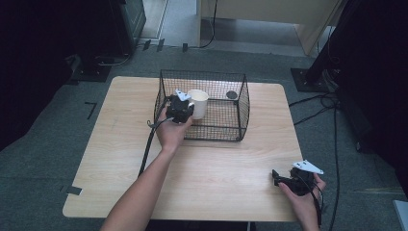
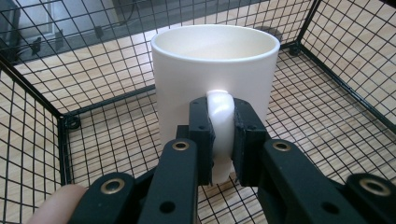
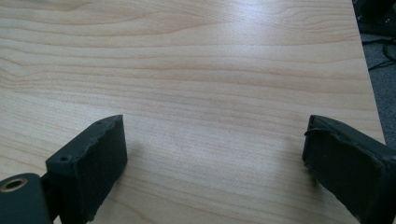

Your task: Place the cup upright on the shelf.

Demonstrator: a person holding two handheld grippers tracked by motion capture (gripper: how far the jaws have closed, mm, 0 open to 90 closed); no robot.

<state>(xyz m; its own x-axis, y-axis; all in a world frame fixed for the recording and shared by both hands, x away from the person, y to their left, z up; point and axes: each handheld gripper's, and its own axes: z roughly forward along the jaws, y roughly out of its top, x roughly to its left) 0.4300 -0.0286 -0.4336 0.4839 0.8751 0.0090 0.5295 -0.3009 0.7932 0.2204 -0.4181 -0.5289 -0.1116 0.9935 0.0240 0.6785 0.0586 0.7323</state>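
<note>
In the left gripper view we see the left tool [image 2: 219,140] pinching the handle of one smooth white mug [image 2: 215,70], upright inside a black wire basket [image 2: 327,70]; from above, a small dark disc [image 1: 232,95] shows there too; the right tool [image 3: 215,163] is spread over the pale wood-grain bench [image 3: 210,60].

Black wire-mesh basket [image 1: 240,103] sits on light wooden table [image 1: 216,163], toward its far middle. White ceramic mug [image 1: 198,103] upright inside basket, left part. Small dark round object [image 1: 232,95] in basket's far right, apart from mug. Left gripper [image 2: 223,135] at basket's left side, jaws either side of mug handle. Right gripper [image 3: 212,158] at table's near right corner.
</note>
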